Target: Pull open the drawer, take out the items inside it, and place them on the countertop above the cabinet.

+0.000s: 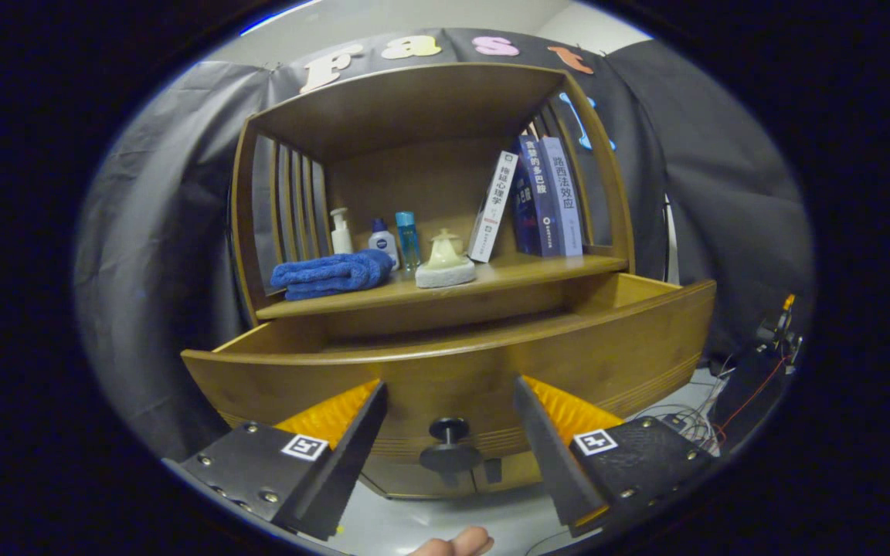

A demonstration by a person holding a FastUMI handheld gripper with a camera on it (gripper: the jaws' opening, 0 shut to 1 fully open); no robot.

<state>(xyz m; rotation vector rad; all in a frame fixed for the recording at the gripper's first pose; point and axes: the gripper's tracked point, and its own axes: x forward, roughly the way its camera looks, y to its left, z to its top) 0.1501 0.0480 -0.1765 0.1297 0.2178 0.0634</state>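
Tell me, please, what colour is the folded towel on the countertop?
Blue; the folded towel shows best in the gripper view, beyond the open gripper.

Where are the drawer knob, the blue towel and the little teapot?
drawer knob [449,455], gripper view, its round head, between the open fingers.
blue towel [333,274], gripper view, middle of the fold.
teapot [445,251], gripper view, its body.

1. The fingers [449,401] stood spread, an open gap between them, with the knob [449,446] in it.
2. The drawer [445,371] was pulled out, open from above.
3. At centre frame, towel [331,274], bottles [383,241], teapot [445,253] and books [538,201] crowded the counter [568,266].
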